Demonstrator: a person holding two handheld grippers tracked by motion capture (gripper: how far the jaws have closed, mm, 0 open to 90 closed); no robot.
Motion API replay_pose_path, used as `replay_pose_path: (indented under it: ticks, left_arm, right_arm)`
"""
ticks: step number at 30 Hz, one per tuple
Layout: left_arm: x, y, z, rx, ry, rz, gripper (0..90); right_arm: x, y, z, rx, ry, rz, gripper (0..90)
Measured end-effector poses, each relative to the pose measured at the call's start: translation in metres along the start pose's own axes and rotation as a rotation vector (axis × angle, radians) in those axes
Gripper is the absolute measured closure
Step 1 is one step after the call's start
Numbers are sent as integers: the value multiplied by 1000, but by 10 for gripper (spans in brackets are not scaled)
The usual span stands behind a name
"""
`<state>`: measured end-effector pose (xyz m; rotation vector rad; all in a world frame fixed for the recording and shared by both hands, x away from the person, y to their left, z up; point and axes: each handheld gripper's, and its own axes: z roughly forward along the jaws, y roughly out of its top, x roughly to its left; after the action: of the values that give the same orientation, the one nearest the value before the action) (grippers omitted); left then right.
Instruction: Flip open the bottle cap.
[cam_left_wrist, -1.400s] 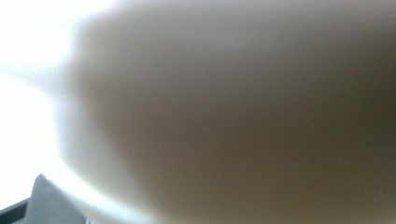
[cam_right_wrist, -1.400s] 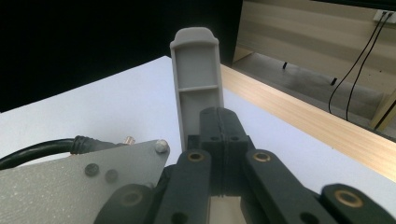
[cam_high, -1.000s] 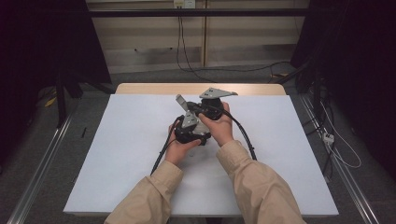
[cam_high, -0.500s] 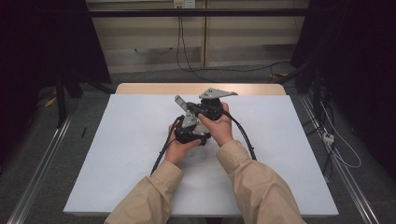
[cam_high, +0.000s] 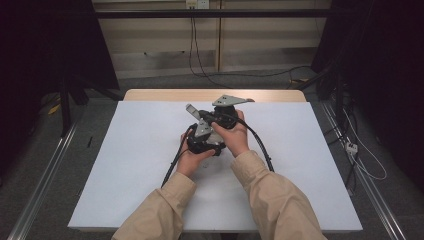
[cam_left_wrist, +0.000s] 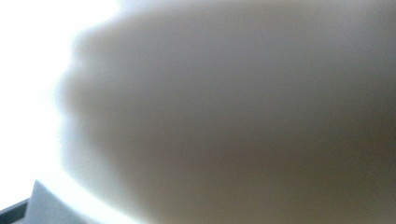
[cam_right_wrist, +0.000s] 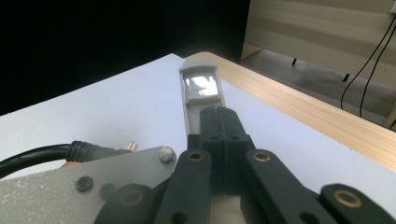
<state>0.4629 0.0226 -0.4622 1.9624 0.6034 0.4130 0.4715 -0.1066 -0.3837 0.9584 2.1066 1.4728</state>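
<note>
Both grippers sit together mid-table, cradled in the hands as if resting. The right gripper is clenched on nothing, pointing at the far edge. The left gripper, just beside it, is clenched too.

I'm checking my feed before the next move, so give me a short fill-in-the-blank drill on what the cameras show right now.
1. Both grippers are held close together over the ____ sheet covering the table.
2. In the right gripper view, the jaws of the right gripper stand ____.
3. Beyond the sheet's far edge runs a strip of bare ____ tabletop.
4. The left gripper sits ____ to the person than the right gripper.

Missing words: white; shut; wooden; nearer
</note>
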Motion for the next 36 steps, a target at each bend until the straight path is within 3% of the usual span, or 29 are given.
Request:
replay_pose_path:
  ticks: [14, 26, 31, 36]
  left_arm:
    - [0, 0, 0, 1, -4, -2, 186]
    - [2, 0, -1, -12, -6, -13, 180]
    - [4, 0, -3, -23, 2, -40, 130]
    - [5, -1, -5, -13, 8, -38, 105]
  right_arm:
    - [-1, -1, 2, 5, 10, 21, 900]
    - [-2, -1, 0, 8, -2, 7, 900]
    - [-5, 1, -6, 0, -10, 7, 900]
    - [-7, 2, -12, -6, -16, 7, 899]
